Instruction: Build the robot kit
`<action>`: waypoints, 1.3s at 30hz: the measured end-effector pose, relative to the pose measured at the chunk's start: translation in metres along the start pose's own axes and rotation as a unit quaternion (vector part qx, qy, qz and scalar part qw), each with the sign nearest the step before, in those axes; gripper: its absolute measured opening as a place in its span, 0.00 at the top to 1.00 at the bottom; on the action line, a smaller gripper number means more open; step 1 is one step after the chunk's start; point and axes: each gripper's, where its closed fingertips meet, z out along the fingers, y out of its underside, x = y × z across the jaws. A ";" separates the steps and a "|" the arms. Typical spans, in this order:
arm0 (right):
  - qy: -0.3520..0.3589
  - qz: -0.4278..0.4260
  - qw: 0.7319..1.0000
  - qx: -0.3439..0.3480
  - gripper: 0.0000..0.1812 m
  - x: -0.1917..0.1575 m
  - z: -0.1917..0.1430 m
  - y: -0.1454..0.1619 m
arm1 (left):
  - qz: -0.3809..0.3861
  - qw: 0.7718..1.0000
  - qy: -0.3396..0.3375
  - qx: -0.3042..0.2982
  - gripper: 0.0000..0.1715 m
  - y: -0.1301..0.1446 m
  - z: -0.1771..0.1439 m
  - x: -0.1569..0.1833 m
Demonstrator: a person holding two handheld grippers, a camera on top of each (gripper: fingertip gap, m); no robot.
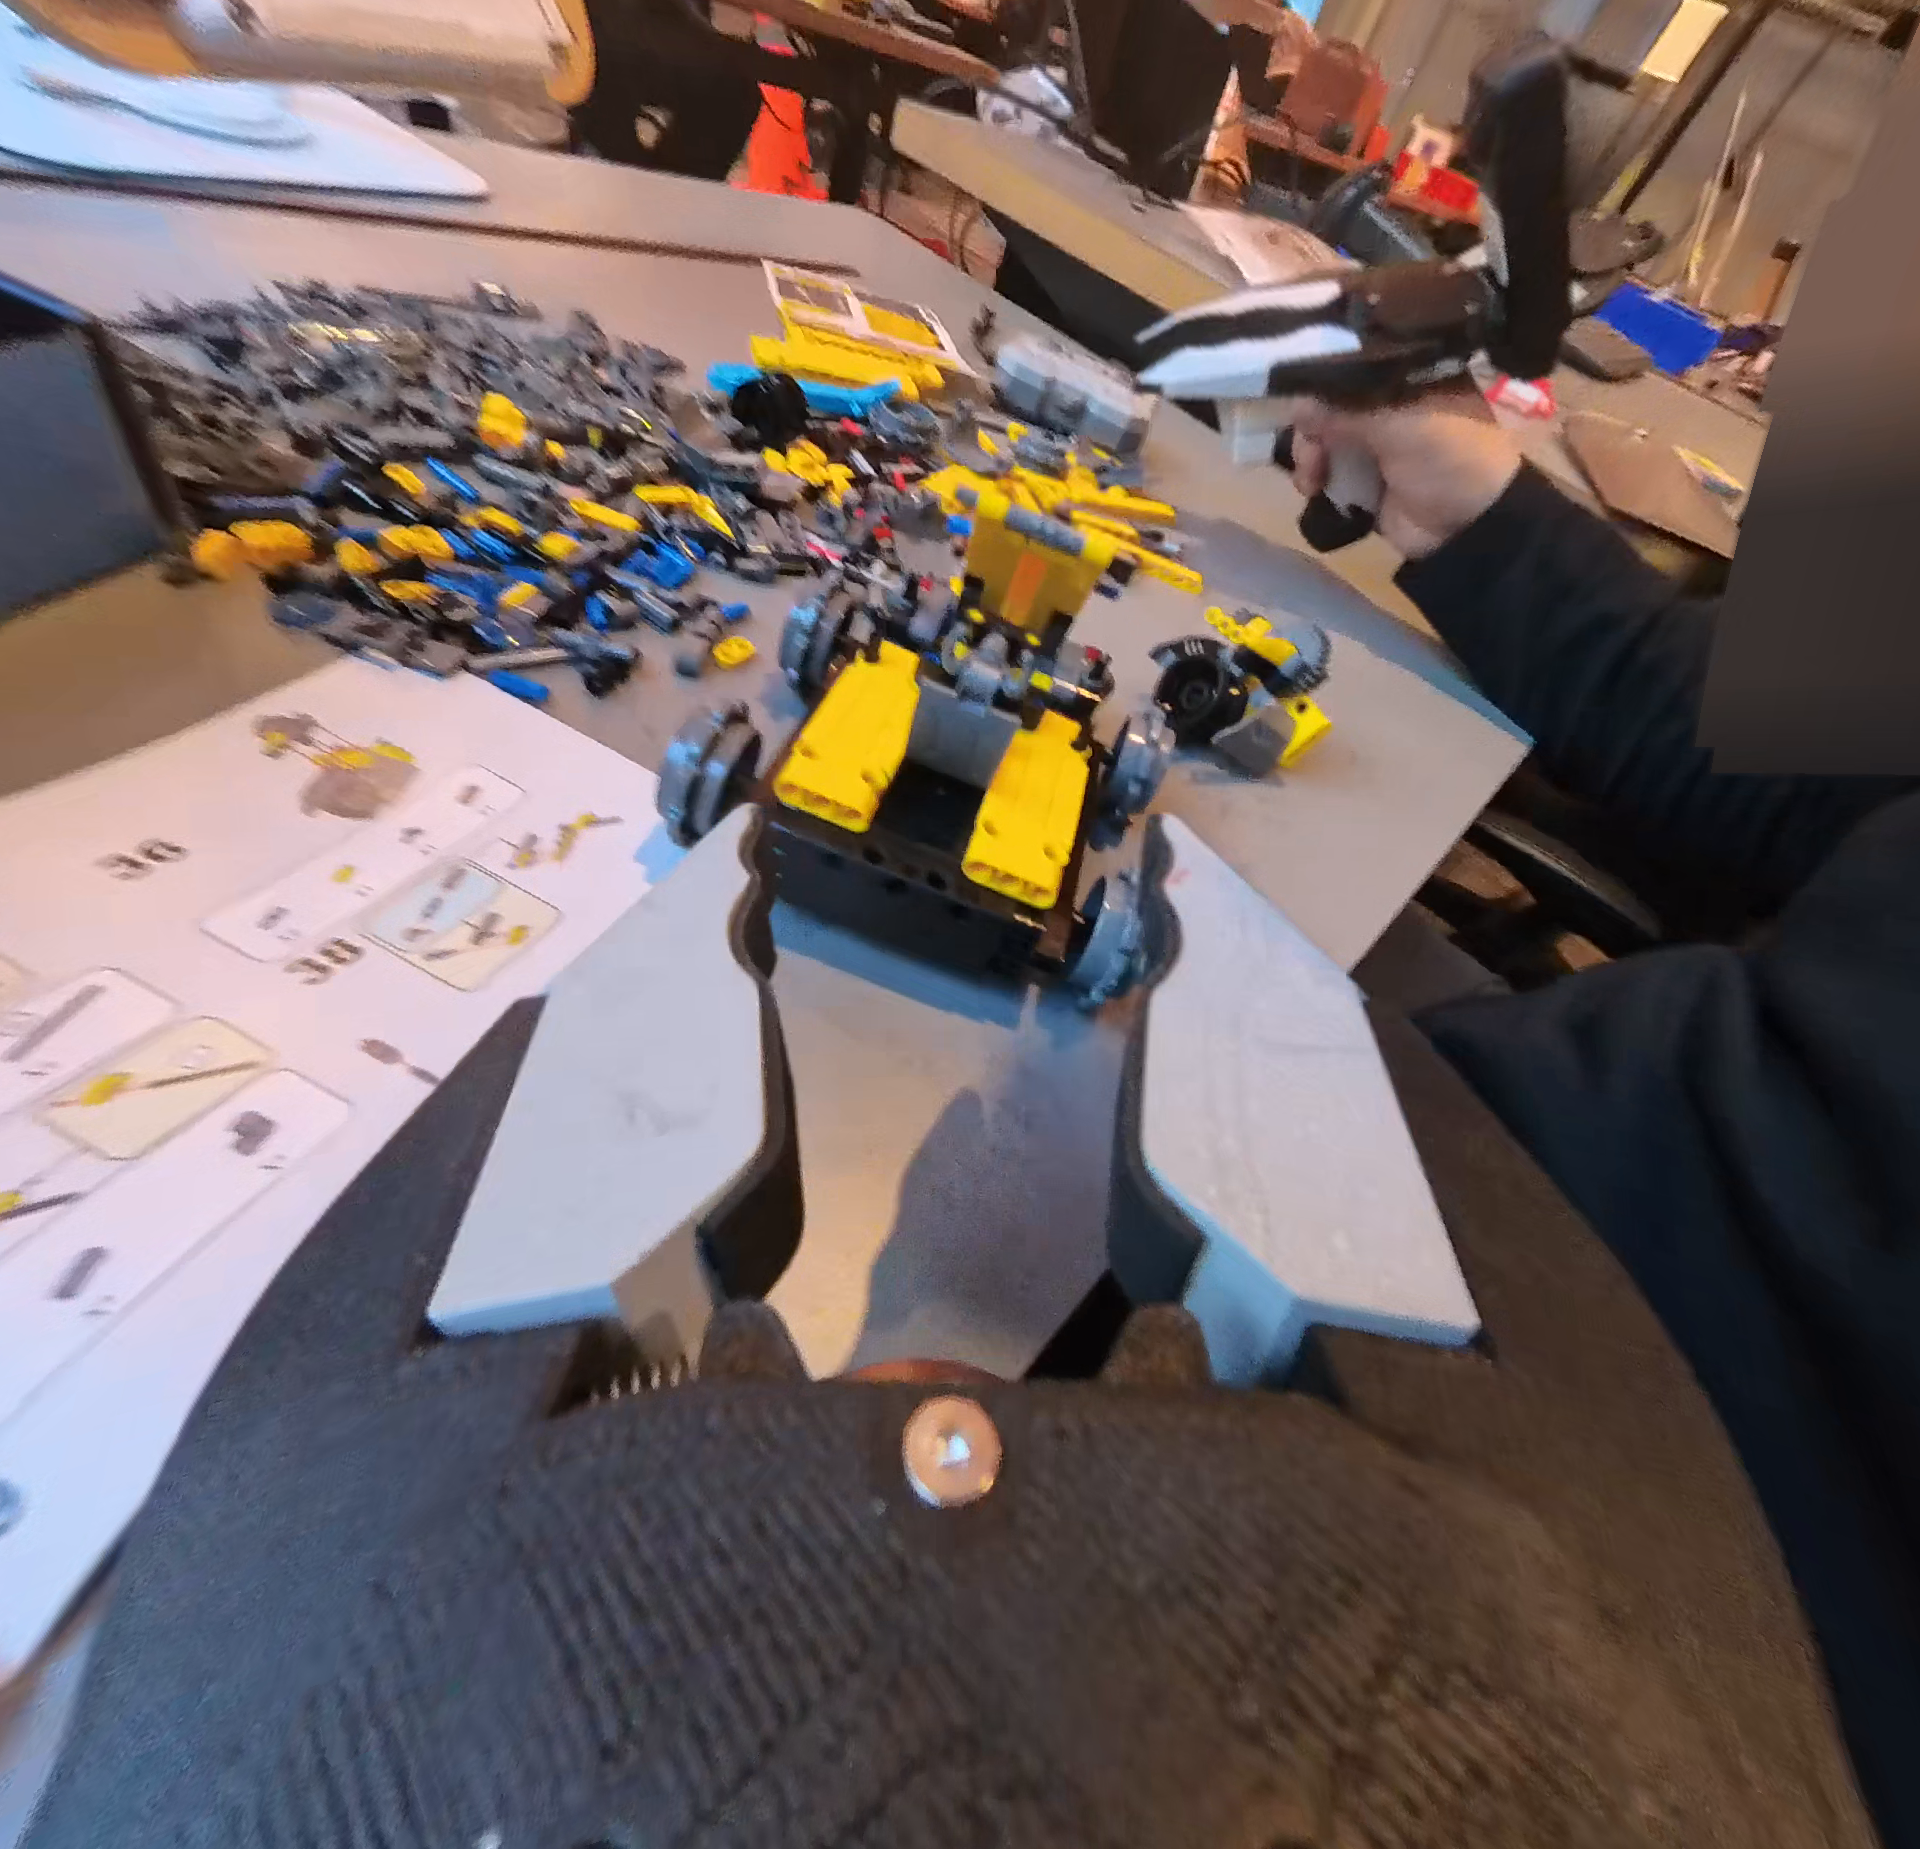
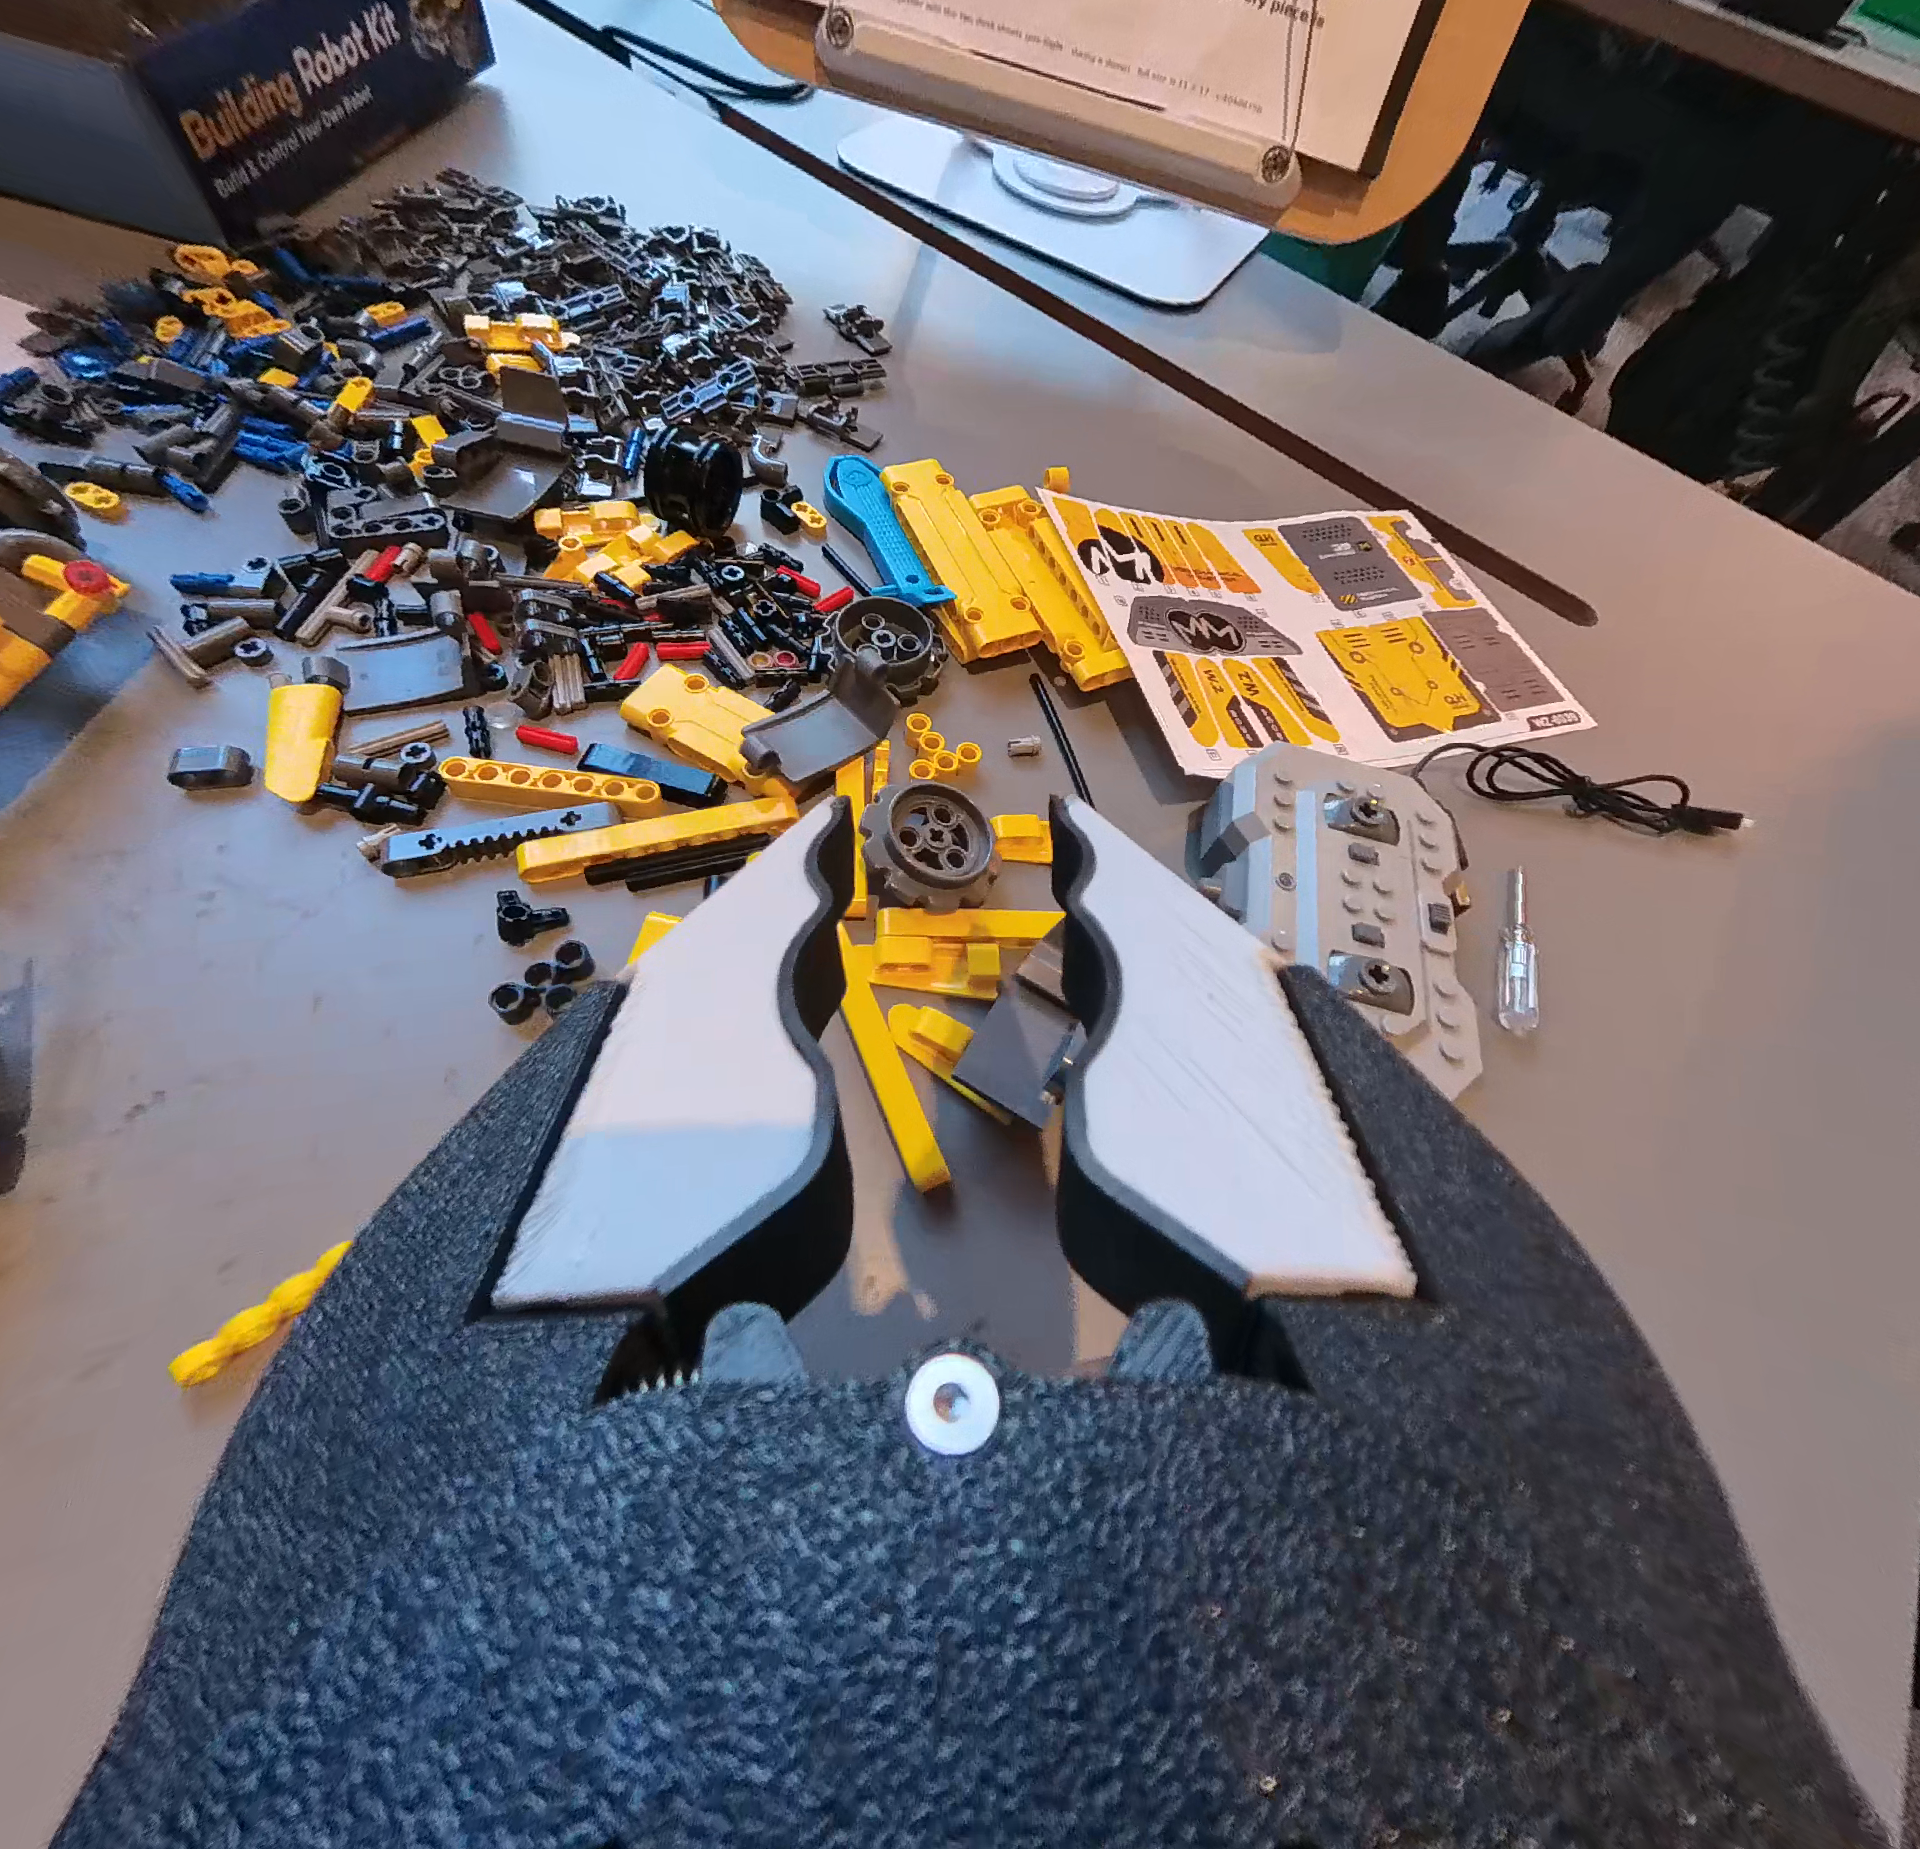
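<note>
The blocky yellow-and-black brick vehicle (image 1: pixel 935 760) is being gripped at its rear by the left gripper (image 1: pixel 951 864). Beyond the vehicle, the right gripper (image 2: pixel 951 843) is being held spread over a ridged grey wheel (image 2: pixel 928 845) among glossy plastic pieces (image 2: pixel 499 469).

Your left gripper (image 1: pixel 951 864) clasps the yellow-and-black wheeled model (image 1: pixel 935 760), upright on the grey table (image 1: pixel 1351 843); your right gripper (image 2: pixel 945 854) hovers parted over a grey gear wheel (image 2: pixel 928 843).

Both wrist cams sit close above the table (image 2: pixel 1558 469), L facing the model vehicle (image 1: pixel 935 760), R facing the shared loose parts pile (image 2: pixel 499 511).
</note>
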 end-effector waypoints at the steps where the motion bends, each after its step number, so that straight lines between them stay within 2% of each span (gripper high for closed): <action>1: -0.001 -0.001 1.000 0.006 0.79 0.000 0.000 0.000 | 0.004 1.000 -0.011 0.003 0.61 -0.005 -0.002 -0.003; 5: 0.001 -0.035 0.999 0.024 0.79 0.000 -0.002 0.002 | -0.001 0.997 -0.073 -0.015 0.63 -0.008 -0.004 -0.024; 9: 0.004 -0.062 0.998 0.033 0.82 -0.004 -0.002 0.005 | -0.037 0.993 -0.098 -0.052 0.69 -0.002 -0.008 -0.041; 12: -0.009 -0.063 0.997 0.033 0.82 -0.010 0.000 0.007 | -0.003 0.990 -0.121 -0.072 0.73 -0.016 -0.020 -0.057; 15: -0.015 -0.070 0.997 0.034 0.82 -0.014 -0.001 0.008 | 0.018 0.985 -0.162 -0.050 0.75 -0.041 -0.042 -0.075; 17: -0.014 -0.072 0.997 0.035 0.82 -0.014 -0.002 0.009 | -0.008 0.984 -0.179 -0.013 0.79 -0.048 -0.055 -0.081; 19: -0.013 -0.071 0.996 0.043 0.84 -0.014 -0.003 0.007 | -0.050 0.982 -0.181 0.024 0.85 -0.039 -0.059 -0.081; 22: -0.004 -0.072 0.996 0.056 0.86 -0.010 -0.004 0.003 | -0.073 0.979 -0.190 0.013 0.87 -0.008 -0.056 -0.081; 25: 0.011 -0.068 0.995 0.065 0.87 -0.003 -0.006 0.001 | -0.054 0.979 -0.196 0.016 0.88 0.004 -0.058 -0.079; 29: 0.020 -0.053 0.995 0.078 0.88 0.003 -0.007 -0.001 | -0.015 0.976 -0.214 -0.021 0.90 0.022 -0.060 -0.085; 33: 0.028 -0.045 0.996 0.067 0.88 0.008 -0.003 0.002 | -0.008 0.981 -0.192 -0.027 0.94 0.023 -0.061 -0.084; 39: 0.030 -0.053 0.997 0.052 0.88 0.007 0.001 0.005 | -0.007 0.982 -0.187 -0.028 0.94 0.024 -0.058 -0.084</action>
